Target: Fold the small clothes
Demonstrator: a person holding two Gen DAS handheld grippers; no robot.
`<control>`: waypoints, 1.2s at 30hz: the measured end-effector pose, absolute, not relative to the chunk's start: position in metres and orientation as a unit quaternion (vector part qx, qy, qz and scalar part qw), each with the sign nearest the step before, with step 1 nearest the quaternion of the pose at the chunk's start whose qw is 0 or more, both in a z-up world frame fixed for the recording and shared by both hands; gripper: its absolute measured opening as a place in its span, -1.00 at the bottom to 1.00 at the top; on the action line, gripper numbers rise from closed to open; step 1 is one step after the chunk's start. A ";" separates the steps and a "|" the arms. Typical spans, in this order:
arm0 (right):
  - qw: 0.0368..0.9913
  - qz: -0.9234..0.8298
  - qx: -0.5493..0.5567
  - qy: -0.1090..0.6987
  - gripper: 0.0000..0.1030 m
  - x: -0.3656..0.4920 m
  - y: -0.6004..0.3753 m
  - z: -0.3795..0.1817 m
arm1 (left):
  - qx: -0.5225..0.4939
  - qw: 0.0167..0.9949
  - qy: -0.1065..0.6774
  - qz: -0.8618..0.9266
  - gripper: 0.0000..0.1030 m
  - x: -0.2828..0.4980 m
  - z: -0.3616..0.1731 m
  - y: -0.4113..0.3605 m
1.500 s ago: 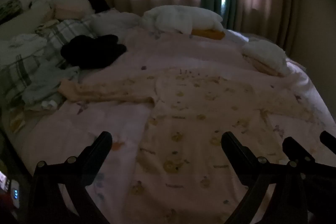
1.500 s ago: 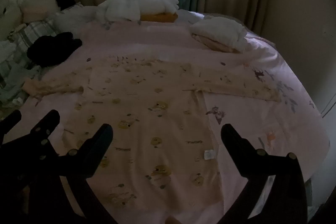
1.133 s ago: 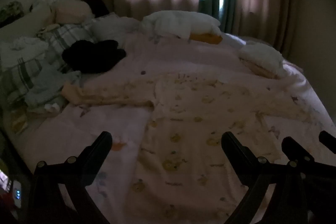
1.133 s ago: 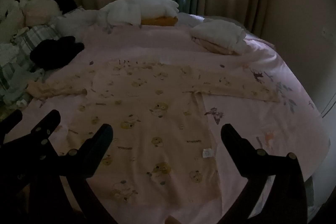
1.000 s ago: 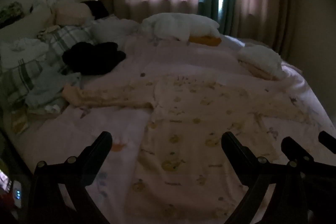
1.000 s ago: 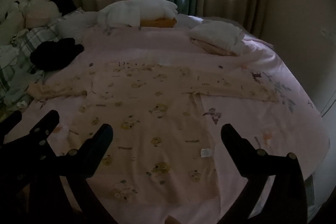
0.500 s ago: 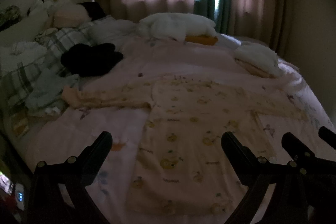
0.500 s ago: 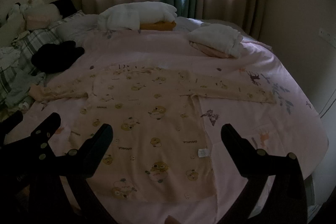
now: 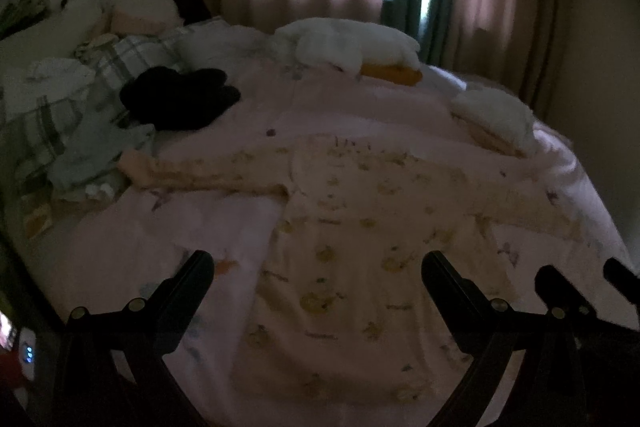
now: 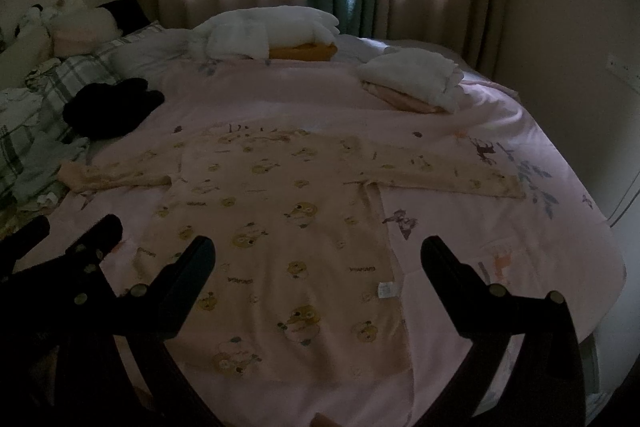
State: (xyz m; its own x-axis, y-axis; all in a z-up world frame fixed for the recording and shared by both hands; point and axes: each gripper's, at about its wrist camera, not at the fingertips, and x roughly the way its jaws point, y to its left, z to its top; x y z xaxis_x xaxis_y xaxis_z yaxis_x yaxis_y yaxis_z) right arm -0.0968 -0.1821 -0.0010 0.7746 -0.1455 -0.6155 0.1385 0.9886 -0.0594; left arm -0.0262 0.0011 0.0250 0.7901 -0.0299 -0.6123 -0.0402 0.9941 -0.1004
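A small peach long-sleeved top with a yellow cartoon print (image 10: 280,211) lies spread flat on the pink bedsheet (image 10: 500,131), both sleeves stretched out sideways. It also shows in the left wrist view (image 9: 360,247). My left gripper (image 9: 318,267) is open and empty, held above the top's near hem. My right gripper (image 10: 318,251) is open and empty above the top's lower half. The left gripper's fingers (image 10: 92,239) show at the left of the right wrist view.
A stack of folded white and pink clothes (image 10: 416,81) sits at the far right of the bed. A white and orange pile (image 10: 272,35) lies by the curtains. A black garment (image 10: 112,107) and a heap of plaid and pale clothes (image 9: 68,131) lie at the left.
Both grippers have drawn back and risen a little, so the whole top and its near hem now show. The top has not moved.
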 end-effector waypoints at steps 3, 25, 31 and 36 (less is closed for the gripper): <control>0.942 -0.074 -0.001 0.327 1.00 -0.097 -0.182 0.000 | -0.048 0.946 0.321 0.003 1.00 -0.027 0.026 0.000; 0.946 -0.073 0.019 0.315 1.00 -0.113 -0.187 0.007 | -0.036 0.955 0.294 0.001 1.00 -0.043 0.038 -0.012; 0.947 -0.069 0.015 0.313 1.00 -0.116 -0.188 0.008 | -0.041 0.956 0.291 0.000 1.00 -0.044 0.037 -0.010; 0.947 -0.068 0.021 0.312 1.00 -0.114 -0.188 0.009 | -0.049 0.958 0.283 -0.004 1.00 -0.046 0.041 -0.006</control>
State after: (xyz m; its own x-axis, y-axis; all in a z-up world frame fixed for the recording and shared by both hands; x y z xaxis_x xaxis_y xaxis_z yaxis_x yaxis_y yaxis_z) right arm -0.1144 -0.1880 0.0091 0.7958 -0.1153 -0.5945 0.1417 0.9899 -0.0023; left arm -0.0459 -0.0062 0.0410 0.8394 -0.0352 -0.5423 -0.0200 0.9952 -0.0955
